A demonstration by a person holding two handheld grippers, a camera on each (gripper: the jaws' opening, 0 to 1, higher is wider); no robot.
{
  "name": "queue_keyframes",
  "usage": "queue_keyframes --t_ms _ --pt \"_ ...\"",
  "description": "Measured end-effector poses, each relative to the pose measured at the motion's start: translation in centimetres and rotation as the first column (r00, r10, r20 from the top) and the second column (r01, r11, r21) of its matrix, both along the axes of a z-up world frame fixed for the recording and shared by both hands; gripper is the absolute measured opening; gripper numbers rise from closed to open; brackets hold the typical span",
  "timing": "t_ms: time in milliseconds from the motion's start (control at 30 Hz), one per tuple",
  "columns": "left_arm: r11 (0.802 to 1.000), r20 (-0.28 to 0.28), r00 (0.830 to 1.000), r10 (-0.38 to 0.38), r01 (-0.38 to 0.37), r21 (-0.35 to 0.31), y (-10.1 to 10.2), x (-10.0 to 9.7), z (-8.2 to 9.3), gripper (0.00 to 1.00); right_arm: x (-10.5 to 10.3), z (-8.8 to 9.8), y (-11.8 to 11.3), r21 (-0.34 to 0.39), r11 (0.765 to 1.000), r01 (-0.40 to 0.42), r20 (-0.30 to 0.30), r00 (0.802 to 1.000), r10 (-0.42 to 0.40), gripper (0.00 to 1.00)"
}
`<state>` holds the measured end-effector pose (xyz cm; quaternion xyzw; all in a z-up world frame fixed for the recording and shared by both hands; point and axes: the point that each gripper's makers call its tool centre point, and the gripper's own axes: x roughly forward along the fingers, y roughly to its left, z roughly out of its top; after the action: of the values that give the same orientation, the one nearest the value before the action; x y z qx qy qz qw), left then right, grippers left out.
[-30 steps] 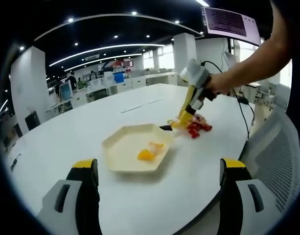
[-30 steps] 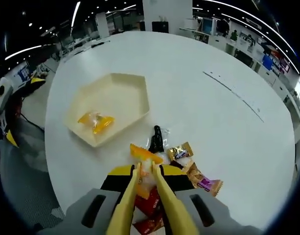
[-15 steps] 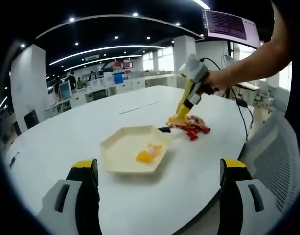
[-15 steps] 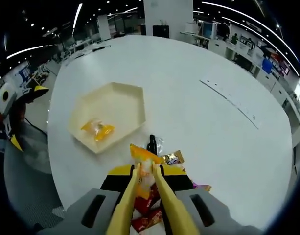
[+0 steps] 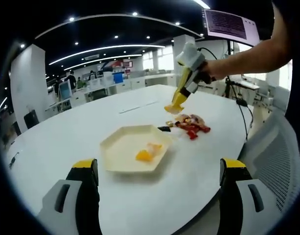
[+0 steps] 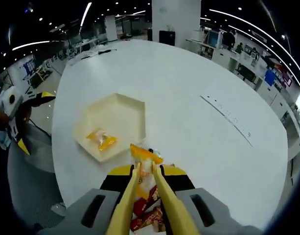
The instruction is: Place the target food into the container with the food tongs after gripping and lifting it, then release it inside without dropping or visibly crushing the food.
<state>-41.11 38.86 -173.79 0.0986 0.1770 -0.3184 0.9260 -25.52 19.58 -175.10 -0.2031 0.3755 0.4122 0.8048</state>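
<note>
Transport is the step in hand: my right hand-held gripper (image 6: 146,172) squeezes the yellow food tongs (image 6: 142,203) shut on one orange-wrapped snack (image 6: 145,154), held in the air between the snack pile (image 5: 190,127) and the hexagonal container (image 6: 110,126), so I judge it best to keep pressure light and steady, carry it over the rim, lower, then release. My left hand-held gripper (image 5: 158,191) hangs open and empty over the table (image 5: 66,142). Count: one container, one snack already inside (image 6: 103,139), one in the tongs, several in the pile.

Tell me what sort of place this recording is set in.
Probably a large open-plan office or lab: rows of desks with monitors, long curved ceiling light strips, a wall screen, and a big round white table holding the tray.
</note>
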Motion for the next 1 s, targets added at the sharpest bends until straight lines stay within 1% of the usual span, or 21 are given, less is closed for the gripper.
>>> queue_keyframes --t_ms 233,467,733,833,1000 --pt "1.0 -0.002 1.0 0.001 -0.001 0.002 0.1 0.0 -0.1 0.99 0.2 0.1 0.0 -0.001 1.0 0.0 0.002 1.0 0.0 0.19" --pt "1.0 -0.004 1.0 0.001 -0.001 0.005 0.1 0.0 -0.2 0.99 0.2 0.7 0.4 0.001 1.0 -0.006 0.005 1.0 0.006 0.19" --pt "1.0 -0.007 1.0 0.0 0.0 0.006 0.1 0.0 -0.2 0.99 0.1 1.0 2.2 0.007 0.999 -0.034 0.005 0.999 0.034 0.2" --pt "1.0 -0.005 1.0 0.004 -0.004 0.004 0.1 0.0 -0.2 0.99 0.0 1.1 2.8 0.01 0.999 -0.041 -0.005 0.999 0.041 0.19" --pt "1.0 -0.005 1.0 0.01 -0.01 0.001 0.2 0.1 -0.1 0.99 0.3 1.7 3.9 0.012 0.998 -0.059 -0.002 0.998 0.059 0.19"
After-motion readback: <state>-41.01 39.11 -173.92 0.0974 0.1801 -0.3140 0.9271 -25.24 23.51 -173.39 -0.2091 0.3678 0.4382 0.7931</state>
